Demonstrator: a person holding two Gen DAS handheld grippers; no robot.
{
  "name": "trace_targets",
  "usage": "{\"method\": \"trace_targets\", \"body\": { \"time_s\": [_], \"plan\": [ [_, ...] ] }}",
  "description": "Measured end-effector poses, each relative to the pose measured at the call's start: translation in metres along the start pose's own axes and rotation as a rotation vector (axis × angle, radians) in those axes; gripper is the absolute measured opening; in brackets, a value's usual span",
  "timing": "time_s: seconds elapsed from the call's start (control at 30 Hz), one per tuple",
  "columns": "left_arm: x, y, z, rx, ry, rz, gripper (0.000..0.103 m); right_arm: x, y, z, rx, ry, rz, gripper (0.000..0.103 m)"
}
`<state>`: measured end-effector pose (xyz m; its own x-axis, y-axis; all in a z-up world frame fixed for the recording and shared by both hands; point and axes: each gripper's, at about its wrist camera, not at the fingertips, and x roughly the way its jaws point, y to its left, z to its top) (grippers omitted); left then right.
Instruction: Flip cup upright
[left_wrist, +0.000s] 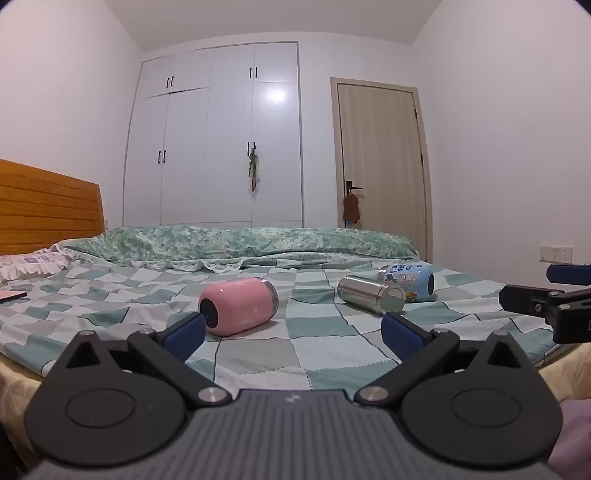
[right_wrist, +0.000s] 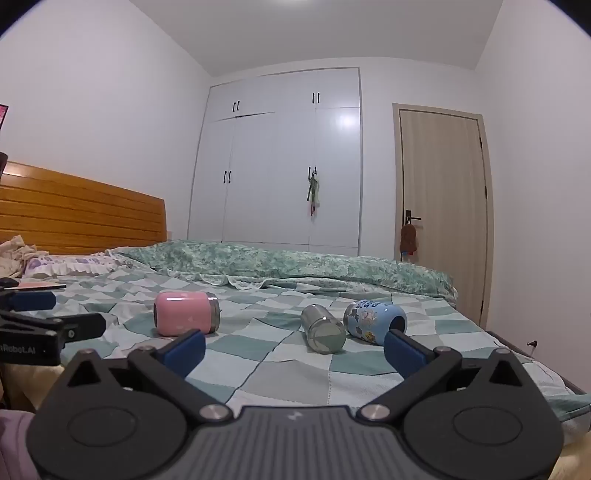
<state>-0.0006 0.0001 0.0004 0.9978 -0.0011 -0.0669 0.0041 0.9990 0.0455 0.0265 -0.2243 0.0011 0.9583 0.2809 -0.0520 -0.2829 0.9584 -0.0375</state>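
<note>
Pink cup lies sideways – mouth hidden; left gripper spread wide

We hold our left gripper low and flat, its two blue fingers spread wide. Our right gripper sits just beside it, wide too, holding nothing.

pink cup showing glossy smooth coat, metal rim | steel cup gleaming as brushed metal | blue cup shining glossy, printed | checked bedsheet lying as matt cloth | headboard showing wood
</note>
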Motion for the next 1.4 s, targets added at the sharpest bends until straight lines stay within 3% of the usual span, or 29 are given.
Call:
{"method": "trace_targets", "body": {
  "time_s": [1.4],
  "plan": [
    [0.002,0.006,-0.001,-0.049,0.007,-0.021,0.103,0.002,0.001,0.000,-0.016,-0.010,-0.003,0.103]
  ]
}}
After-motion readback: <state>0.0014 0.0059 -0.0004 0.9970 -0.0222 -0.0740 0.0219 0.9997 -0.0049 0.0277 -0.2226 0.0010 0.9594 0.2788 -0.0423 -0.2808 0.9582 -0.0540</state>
